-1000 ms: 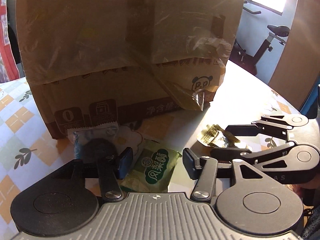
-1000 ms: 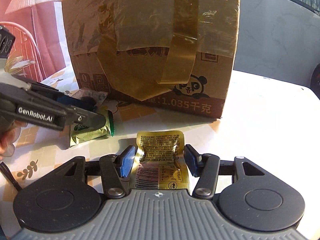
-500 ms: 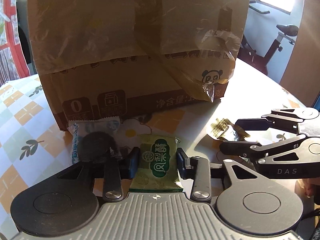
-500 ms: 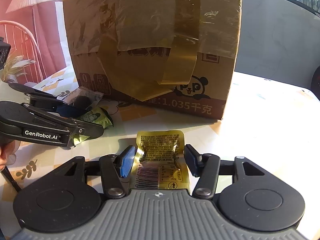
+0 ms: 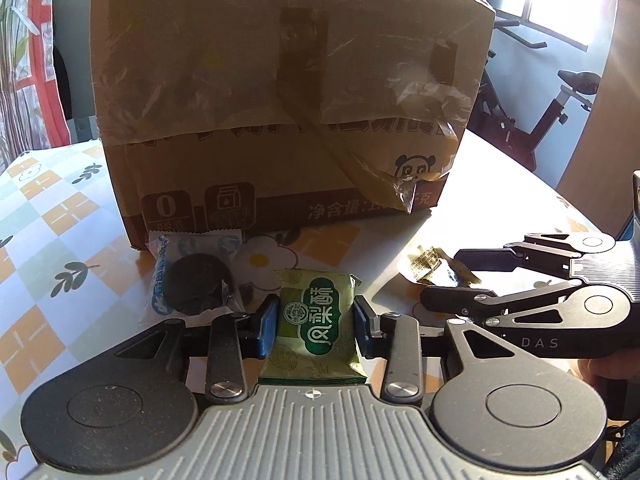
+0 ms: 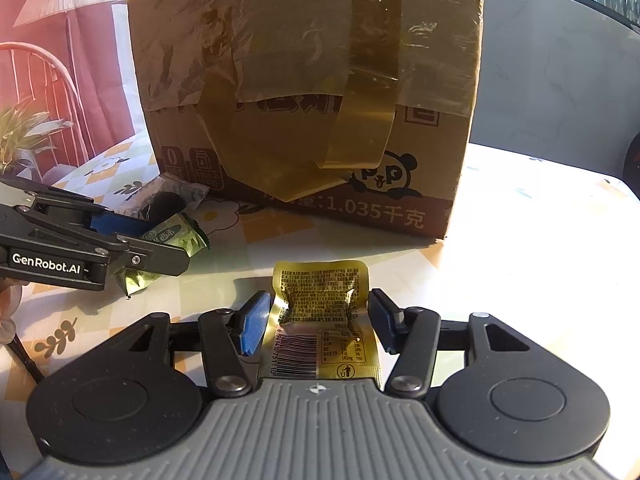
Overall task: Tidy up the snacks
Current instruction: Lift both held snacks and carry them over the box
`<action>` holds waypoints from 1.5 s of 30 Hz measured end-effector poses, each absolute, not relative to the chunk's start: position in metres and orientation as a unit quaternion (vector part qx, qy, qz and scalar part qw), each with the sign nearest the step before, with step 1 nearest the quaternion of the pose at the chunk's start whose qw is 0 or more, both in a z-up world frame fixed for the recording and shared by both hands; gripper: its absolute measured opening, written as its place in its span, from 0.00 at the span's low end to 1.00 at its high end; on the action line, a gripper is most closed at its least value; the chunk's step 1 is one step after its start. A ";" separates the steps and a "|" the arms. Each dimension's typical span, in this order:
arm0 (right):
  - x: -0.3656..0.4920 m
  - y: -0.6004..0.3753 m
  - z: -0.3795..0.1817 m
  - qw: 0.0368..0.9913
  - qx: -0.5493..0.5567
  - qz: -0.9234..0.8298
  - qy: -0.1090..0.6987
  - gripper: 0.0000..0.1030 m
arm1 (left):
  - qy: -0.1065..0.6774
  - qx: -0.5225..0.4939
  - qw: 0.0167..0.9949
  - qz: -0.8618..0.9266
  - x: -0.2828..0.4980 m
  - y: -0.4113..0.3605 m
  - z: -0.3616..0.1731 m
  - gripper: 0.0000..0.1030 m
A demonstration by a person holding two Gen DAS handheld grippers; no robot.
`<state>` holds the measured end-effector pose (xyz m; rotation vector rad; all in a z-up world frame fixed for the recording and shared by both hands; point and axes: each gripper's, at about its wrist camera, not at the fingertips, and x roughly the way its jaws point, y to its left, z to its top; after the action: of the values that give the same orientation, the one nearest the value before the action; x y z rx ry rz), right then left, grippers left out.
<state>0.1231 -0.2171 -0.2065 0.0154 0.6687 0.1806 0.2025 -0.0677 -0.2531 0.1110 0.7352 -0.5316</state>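
Table (image 5: 48, 216): covered with a checked cloth in orange, pale green and white, printed with leaves and flowers. Right half washed out by strong sunlight.

Cardboard box (image 5: 280, 100): large, brown, stands upright on the table beyond both claws. Wide strips of clear and amber tape cross its front, some peeling loose. A panda print and dark band of printed text run along its lower edge.

Left claw (image 5: 315, 326): pointing down toward the table, blue-padded fingers clamped on the two sides of a green snack packet (image 5: 316, 328). Packet is flat, printed with white characters on a dark green oval, its far end just clear of the fingertips. In the right wrist view the same packet (image 6: 176, 236) shows pinched in that claw, tilted, near the box's lower left corner.

Right claw (image 6: 318, 322): also angled down, fingers closed against a gold foil packet (image 6: 320, 320). Packet lies back side up, small print above, barcode and nutrition panel toward the camera; foil is crumpled between the pads. In the left wrist view it pokes out ahead of the claw tips at the right.

Clear wrapper with a dark round biscuit (image 5: 196, 276): lies loose on the table just left of the left claw, touching the box's bottom edge.

Background: exercise bike (image 5: 560, 112) behind the table; red chair back (image 6: 36, 92) at left.
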 end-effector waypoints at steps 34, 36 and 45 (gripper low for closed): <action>0.085 -0.214 -0.083 0.982 0.008 0.102 0.161 0.54 | 0.227 0.020 0.947 -0.228 0.177 -0.034 -0.140 0.40; 0.087 -0.215 -0.069 0.984 0.006 0.104 0.144 0.54 | 0.216 0.020 0.949 -0.230 0.179 -0.035 -0.130 0.40; 0.143 -0.226 -0.012 0.989 0.000 0.113 0.095 0.54 | 0.157 0.013 0.959 -0.235 0.215 -0.053 -0.070 0.40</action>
<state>0.1426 -0.2256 -0.0117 -0.0009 0.1899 0.2258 0.2147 -0.0531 -0.0704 0.0254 0.3182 -0.4764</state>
